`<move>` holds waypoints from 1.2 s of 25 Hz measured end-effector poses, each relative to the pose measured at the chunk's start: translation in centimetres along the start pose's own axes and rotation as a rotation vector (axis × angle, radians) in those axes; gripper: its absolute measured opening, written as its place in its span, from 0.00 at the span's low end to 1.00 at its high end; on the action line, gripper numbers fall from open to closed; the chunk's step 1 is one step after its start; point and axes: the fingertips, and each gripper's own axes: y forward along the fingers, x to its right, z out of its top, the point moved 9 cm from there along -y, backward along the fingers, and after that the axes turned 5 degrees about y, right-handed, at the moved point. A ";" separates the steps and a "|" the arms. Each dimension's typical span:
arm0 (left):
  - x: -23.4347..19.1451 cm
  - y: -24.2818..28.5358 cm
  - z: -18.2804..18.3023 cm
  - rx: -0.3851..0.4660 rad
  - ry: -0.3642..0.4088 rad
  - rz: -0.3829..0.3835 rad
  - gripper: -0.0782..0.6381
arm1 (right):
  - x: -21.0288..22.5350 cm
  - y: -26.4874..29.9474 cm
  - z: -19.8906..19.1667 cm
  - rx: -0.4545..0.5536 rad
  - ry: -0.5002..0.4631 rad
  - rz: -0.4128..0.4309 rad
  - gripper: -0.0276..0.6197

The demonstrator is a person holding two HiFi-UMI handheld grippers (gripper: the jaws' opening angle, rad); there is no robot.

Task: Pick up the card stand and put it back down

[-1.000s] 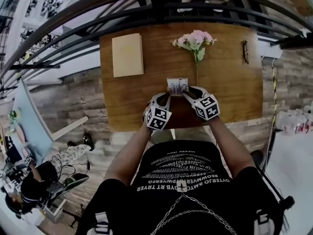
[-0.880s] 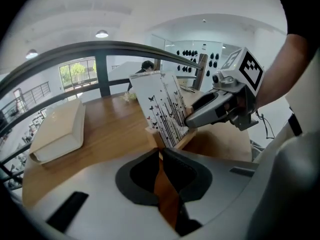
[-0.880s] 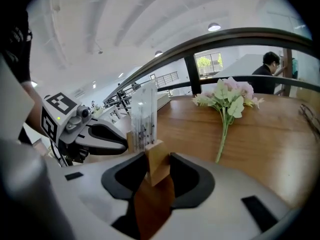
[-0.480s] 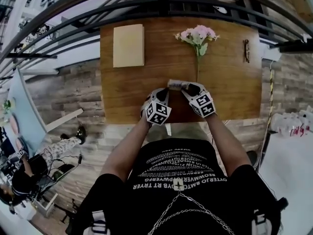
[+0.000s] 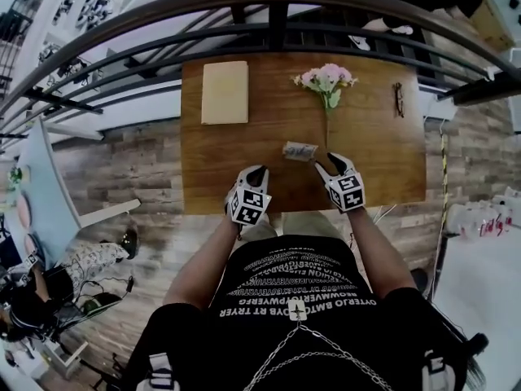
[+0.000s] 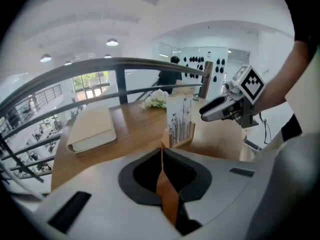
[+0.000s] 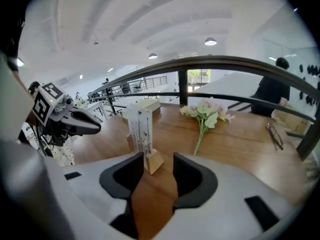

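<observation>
The card stand (image 5: pixel 299 151), a small wooden block that holds an upright white printed card, stands on the wooden table (image 5: pixel 236 161) near the middle. My right gripper (image 5: pixel 326 160) is just right of it. In the right gripper view the jaws are opening, and the stand's base (image 7: pixel 153 161) sits at their mouth beside the left pad, which does not press on it. My left gripper (image 5: pixel 259 172) has drawn back to the near edge, shut and empty. In the left gripper view the stand (image 6: pixel 180 124) is ahead of the left gripper (image 6: pixel 161 151), with the right gripper (image 6: pixel 225 107) beyond it.
A cream book (image 5: pixel 225 92) lies at the far left of the table. A pink flower bunch (image 5: pixel 327 80) lies behind the stand, and glasses (image 5: pixel 399 98) are at the far right. A dark metal railing (image 5: pixel 277 6) runs along the far side.
Both grippers held the stand, tipped up off the table. It now rests upright on the table. The left gripper has pulled back toward me, and the right gripper's jaws have spread.
</observation>
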 end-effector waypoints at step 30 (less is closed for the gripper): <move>3.9 -24.6 12.1 0.542 0.090 -0.106 0.15 | -13.8 -26.5 9.9 0.543 -0.096 -0.156 0.06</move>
